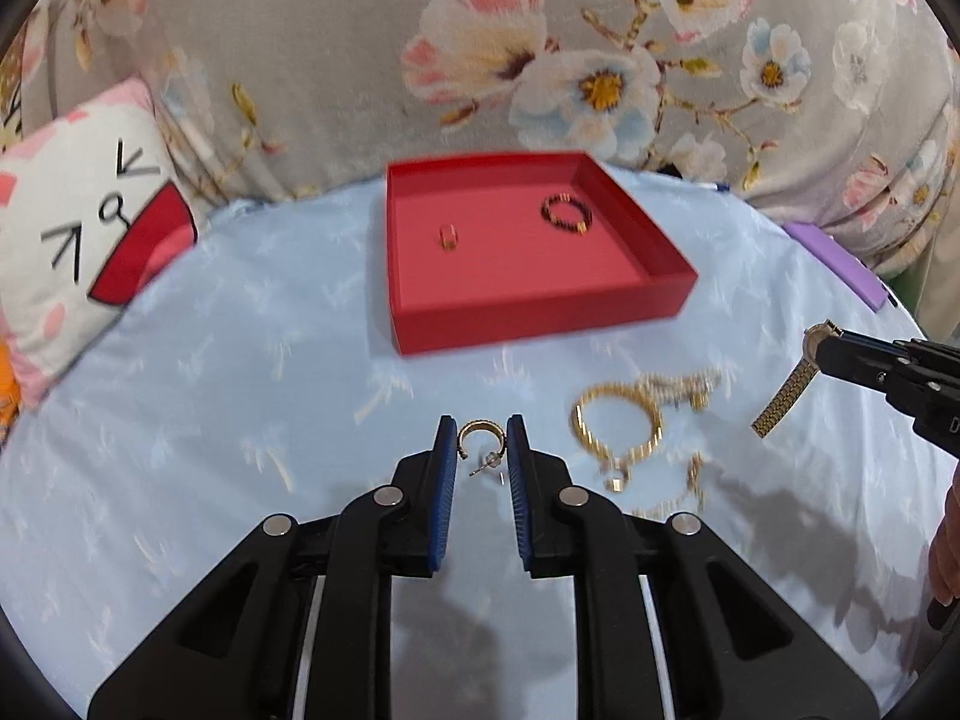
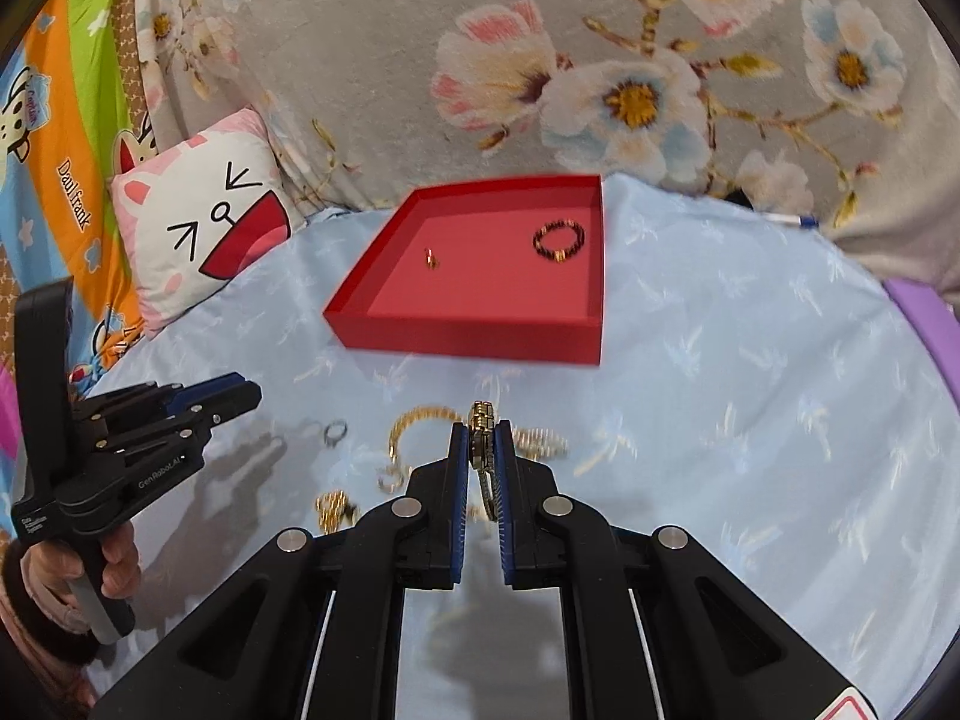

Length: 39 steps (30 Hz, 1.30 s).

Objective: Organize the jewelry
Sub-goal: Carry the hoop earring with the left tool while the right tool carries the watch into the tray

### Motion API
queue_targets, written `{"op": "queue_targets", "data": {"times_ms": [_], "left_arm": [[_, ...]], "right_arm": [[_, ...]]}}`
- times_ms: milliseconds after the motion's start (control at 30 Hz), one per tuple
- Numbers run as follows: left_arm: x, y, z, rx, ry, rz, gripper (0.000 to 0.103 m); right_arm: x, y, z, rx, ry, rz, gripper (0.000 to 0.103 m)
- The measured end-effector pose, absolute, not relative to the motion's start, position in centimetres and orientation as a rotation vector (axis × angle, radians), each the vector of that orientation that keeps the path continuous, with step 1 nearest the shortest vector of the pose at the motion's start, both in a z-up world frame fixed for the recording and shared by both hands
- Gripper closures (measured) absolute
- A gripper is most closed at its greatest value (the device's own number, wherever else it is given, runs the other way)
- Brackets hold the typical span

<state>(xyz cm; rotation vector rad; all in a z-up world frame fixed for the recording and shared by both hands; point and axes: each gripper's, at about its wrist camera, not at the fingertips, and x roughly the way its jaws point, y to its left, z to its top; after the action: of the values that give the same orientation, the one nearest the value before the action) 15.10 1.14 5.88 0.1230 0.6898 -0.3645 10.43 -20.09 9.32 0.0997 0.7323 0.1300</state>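
The left tongs (image 1: pixel 482 441) are closed most of the way on a gold hoop earring (image 1: pixel 478 427), which sits between the blue pads at their tips, its post sticking down into the gap. Whether the pads press on the hoop or only flank it cannot be told. The right tongs (image 2: pixel 482 441) are clamped on a gold watch (image 2: pixel 482 420): its case juts out past the tips, and the link band hangs down between the fingers. In the left view the watch (image 1: pixel 786 387) is lifted off the cloth, band dangling.

The red tray (image 1: pixel 420 324) stands farther back on the pale blue bed cover (image 1: pixel 240 360). Inside it lie a small gold ring (image 1: pixel 449 237) toward the left and a dark beaded bracelet (image 1: pixel 567 214) toward the right, well apart.

Between the two tongs, on the cover, lies a loose heap of gold chains (image 1: pixel 618 420) (blurred, so the pieces cannot be counted). A cat-face pillow (image 1: pixel 78 228) leans at the far left, and a grey flowered blanket (image 1: pixel 480 60) rises behind the tray.
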Motion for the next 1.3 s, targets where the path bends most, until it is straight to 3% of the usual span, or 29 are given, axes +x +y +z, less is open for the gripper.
{"op": "queue_targets", "data": {"times_ms": [300,667,1033,1200,1300], "left_arm": [[22.7,-2.1,9.2,0.093,0.642,-0.362,0.087],[30.9,-4.9,4.7,0.111,0.736,-0.322,0.087],[32.7,-4.3,2.8,0.103,0.749,-0.283,0.085],[31.7,-3.3,4.2,0.078,0.699,-0.271,0.067],[30.5,-2.5,5.3,0.069,0.669,-0.268,0.061]], "right_arm": [[19.1,-20.6,12.5,0.082,0.671,0.114,0.095],[28.5,-20.9,7.1,0.068,0.775,0.074,0.095],[29.0,-22.1,5.5,0.039,0.753,0.018,0.093],[27.3,-22.7,6.4,0.06,0.73,0.019,0.093],[25.6,-22.9,6.9,0.071,0.723,0.025,0.092]]}}
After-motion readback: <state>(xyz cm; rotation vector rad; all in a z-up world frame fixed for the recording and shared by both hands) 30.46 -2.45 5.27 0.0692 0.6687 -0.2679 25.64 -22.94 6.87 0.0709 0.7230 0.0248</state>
